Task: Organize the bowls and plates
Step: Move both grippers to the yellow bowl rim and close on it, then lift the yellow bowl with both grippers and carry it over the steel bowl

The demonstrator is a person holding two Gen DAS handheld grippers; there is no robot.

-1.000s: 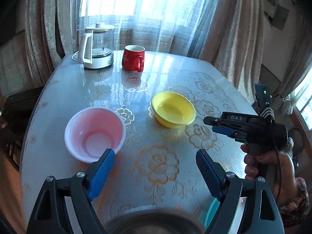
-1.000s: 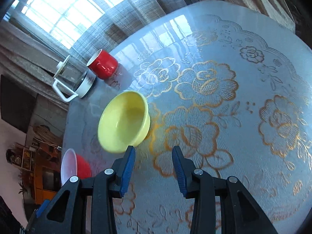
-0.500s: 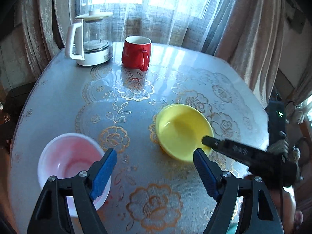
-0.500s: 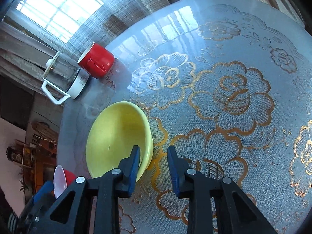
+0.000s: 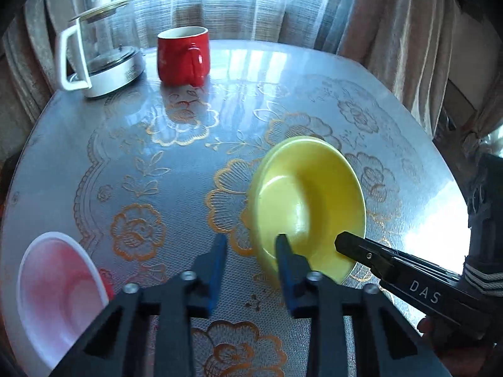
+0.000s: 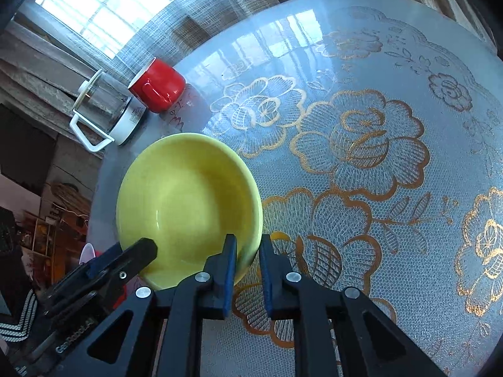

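A yellow bowl (image 5: pixel 309 198) sits on the floral tablecloth; it also shows in the right wrist view (image 6: pixel 185 204). My left gripper (image 5: pixel 251 254) straddles its near-left rim, one finger inside the bowl and one outside, jaws partly closed with a gap left. My right gripper (image 6: pixel 246 257) straddles the bowl's near-right rim the same way, jaws narrow, not clamped. A pink bowl with a white rim (image 5: pixel 56 295) sits at the lower left, apart from both grippers.
A red mug (image 5: pixel 184 56) and a glass kettle with a white handle (image 5: pixel 100 59) stand at the table's far edge by the curtains. The table's (image 6: pixel 393 62) round edge curves close on the right. Shelves and furniture lie beyond the left edge.
Both grippers have moved forward onto the yellow bowl's rim from opposite sides. The left gripper's jaws have narrowed a lot; the right gripper's jaws have narrowed slightly.
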